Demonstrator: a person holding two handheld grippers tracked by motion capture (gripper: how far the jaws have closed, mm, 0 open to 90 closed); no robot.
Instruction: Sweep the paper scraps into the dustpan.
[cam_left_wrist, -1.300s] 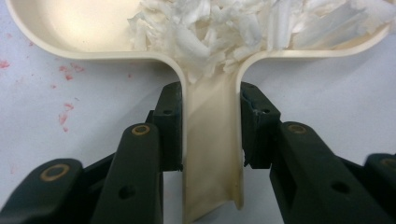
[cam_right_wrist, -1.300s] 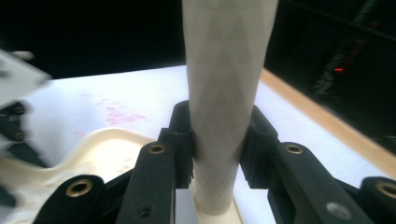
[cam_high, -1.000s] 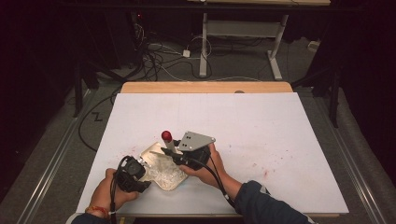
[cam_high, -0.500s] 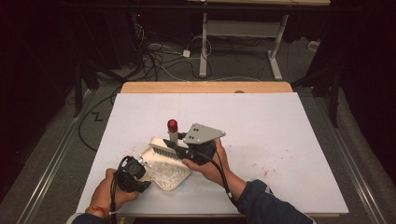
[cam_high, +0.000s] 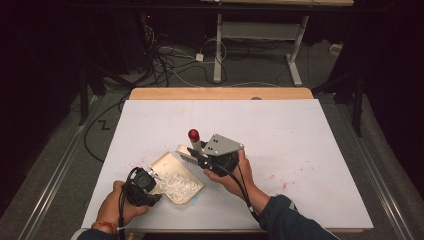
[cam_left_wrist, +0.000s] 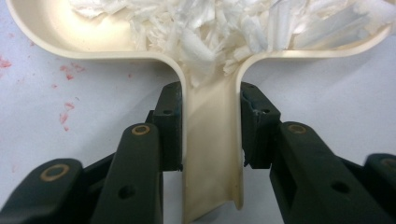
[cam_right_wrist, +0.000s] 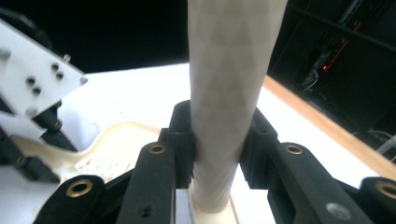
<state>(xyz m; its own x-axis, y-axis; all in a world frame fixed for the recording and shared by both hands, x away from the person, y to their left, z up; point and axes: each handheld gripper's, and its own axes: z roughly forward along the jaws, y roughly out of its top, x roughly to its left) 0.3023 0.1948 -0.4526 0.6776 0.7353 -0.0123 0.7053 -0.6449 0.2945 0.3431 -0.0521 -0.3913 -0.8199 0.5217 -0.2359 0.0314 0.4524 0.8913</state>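
Observation:
A cream dustpan (cam_high: 167, 165) lies on the white table near the front edge, with white paper shreds (cam_high: 177, 184) heaped in it. My left gripper (cam_high: 150, 181) is shut on the dustpan's handle (cam_left_wrist: 212, 154), its pads pressing both sides, and the shreds (cam_left_wrist: 219, 23) lie just beyond. My right gripper (cam_high: 202, 159) is shut on the cream handle (cam_right_wrist: 233, 70) of a small brush. The brush's red tip (cam_high: 193, 134) points up and away, and its bristles (cam_high: 187, 156) sit at the pan's far rim.
The white table top (cam_high: 300, 140) carries faint red specks (cam_high: 280, 182) to the right of my hands and some (cam_left_wrist: 65, 107) beside the pan. A wooden strip (cam_high: 220, 93) edges the far side. Cables and desk legs (cam_high: 217, 55) stand on the floor beyond.
My right gripper has shifted the brush a little to the right and away, with the red tip rising. The left gripper and the dustpan have stayed where they were.

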